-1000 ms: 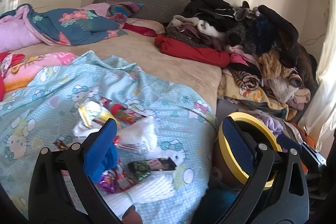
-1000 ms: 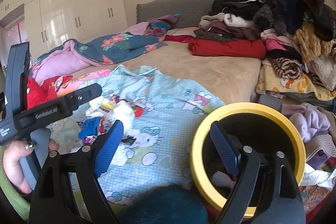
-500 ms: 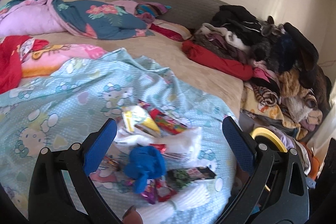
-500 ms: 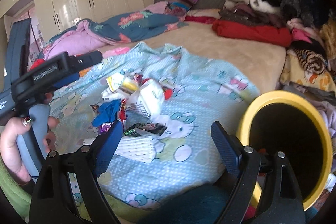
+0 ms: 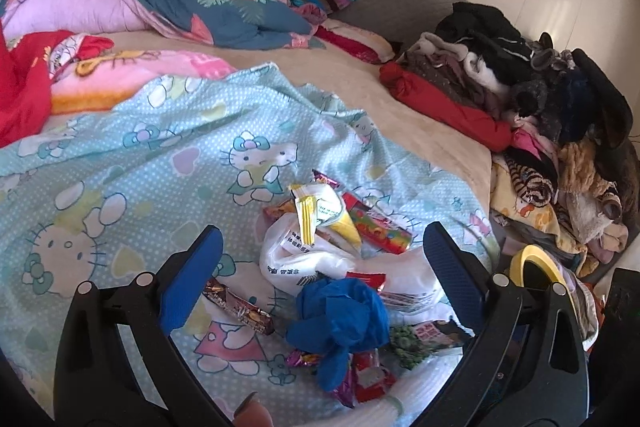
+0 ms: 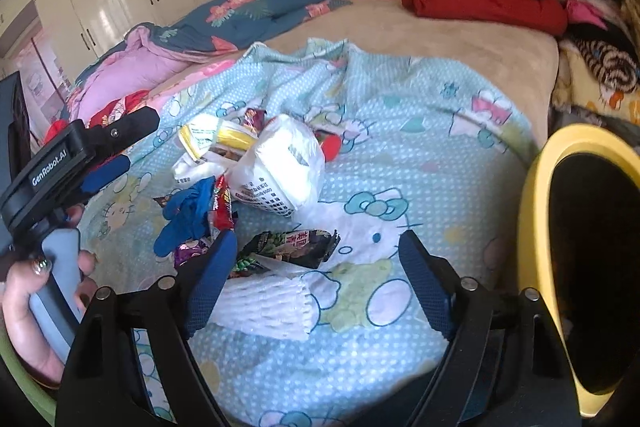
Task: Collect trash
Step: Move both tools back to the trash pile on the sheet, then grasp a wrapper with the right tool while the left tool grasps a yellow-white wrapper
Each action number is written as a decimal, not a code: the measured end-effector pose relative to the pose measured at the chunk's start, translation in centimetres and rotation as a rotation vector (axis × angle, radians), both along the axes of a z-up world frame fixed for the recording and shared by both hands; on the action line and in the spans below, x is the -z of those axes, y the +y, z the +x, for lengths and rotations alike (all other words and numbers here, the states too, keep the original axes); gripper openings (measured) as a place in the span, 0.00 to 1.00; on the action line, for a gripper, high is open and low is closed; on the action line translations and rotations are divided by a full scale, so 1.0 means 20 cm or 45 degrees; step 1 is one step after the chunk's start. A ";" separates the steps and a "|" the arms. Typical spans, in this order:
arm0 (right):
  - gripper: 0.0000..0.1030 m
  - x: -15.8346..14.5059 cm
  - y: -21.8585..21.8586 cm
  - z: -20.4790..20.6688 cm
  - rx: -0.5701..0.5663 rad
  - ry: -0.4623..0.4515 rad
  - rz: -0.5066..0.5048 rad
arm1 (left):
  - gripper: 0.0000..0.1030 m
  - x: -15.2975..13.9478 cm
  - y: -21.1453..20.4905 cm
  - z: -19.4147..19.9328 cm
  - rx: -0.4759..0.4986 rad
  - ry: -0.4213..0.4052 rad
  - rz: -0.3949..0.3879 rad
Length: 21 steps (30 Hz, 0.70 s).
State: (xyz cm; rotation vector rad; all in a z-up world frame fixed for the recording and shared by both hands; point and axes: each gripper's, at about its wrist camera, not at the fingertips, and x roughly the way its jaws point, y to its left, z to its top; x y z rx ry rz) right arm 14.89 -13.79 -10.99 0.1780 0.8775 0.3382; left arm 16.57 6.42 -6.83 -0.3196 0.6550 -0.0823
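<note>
Between the blue pads of the left gripper [image 5: 322, 255], which stand wide apart and clamp nothing, lies the trash pile on a pale blue cartoon-cat bedsheet [image 5: 120, 163]. A crumpled blue glove [image 5: 340, 319] sits at the pile's near side, midway between the pads. Just beyond the glove lies a white plastic bag [image 5: 296, 259], with a yellow-and-white packet [image 5: 320, 211] and a red wrapper [image 5: 376, 227] on the bag's far side. A brown bar wrapper [image 5: 238, 309] lies left of the glove, near the left pad.

The right gripper [image 6: 316, 259] has just been closing a little, yet its pads are still well apart and grip nothing. Between them lie a dark green snack packet [image 6: 288, 247] and a white foam net sleeve [image 6: 264, 303], both on the near side of the white bag.

A yellow-rimmed bin [image 6: 536, 227] stands off the bed's edge, right of the pile. Beyond the pile are bare beige bedding, a heap of clothes [image 5: 532, 99] to the right, a floral quilt [image 5: 224, 7] to the left, a grey headboard and white wardrobes.
</note>
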 end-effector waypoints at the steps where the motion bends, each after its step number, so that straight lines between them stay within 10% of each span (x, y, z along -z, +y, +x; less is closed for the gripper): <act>1: 0.73 0.01 0.00 0.01 0.001 0.018 0.012 | 0.88 0.01 0.00 0.02 0.003 0.010 -0.003; 14: 0.21 0.10 0.03 0.07 -0.035 0.137 0.151 | 0.61 0.08 0.00 0.25 0.044 0.095 -0.004; 21: 0.15 0.04 -0.01 0.03 -0.013 0.062 0.176 | 0.36 0.10 -0.02 0.29 0.050 0.130 0.009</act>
